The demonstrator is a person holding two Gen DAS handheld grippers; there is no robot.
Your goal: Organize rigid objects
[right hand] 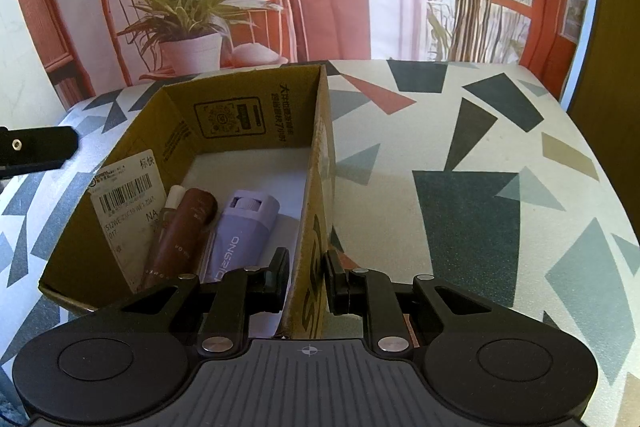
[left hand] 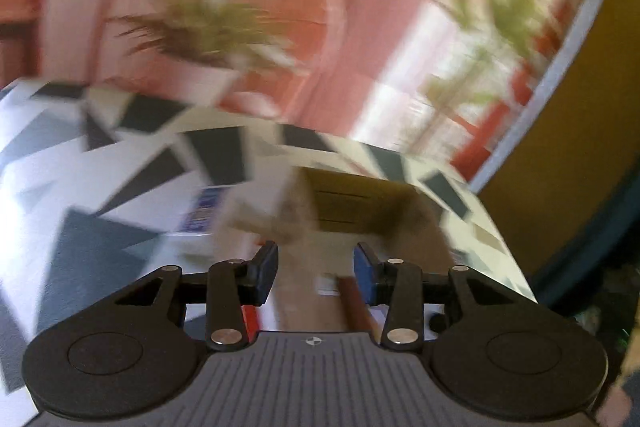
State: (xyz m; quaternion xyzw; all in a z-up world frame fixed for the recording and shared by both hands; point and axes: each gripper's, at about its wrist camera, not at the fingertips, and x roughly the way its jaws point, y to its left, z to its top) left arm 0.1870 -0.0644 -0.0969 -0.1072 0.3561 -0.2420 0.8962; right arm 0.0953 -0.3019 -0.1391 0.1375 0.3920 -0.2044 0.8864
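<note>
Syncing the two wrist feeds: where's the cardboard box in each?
Left wrist: cardboard box, blurred, centre, just beyond the left gripper.
Right wrist: cardboard box, centre-left, right gripper clamped on its right wall.
Shared landmark: potted plant backdrop, behind the table.

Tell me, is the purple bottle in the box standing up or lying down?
Lying down: the purple bottle rests flat on the floor of the cardboard box.
</note>
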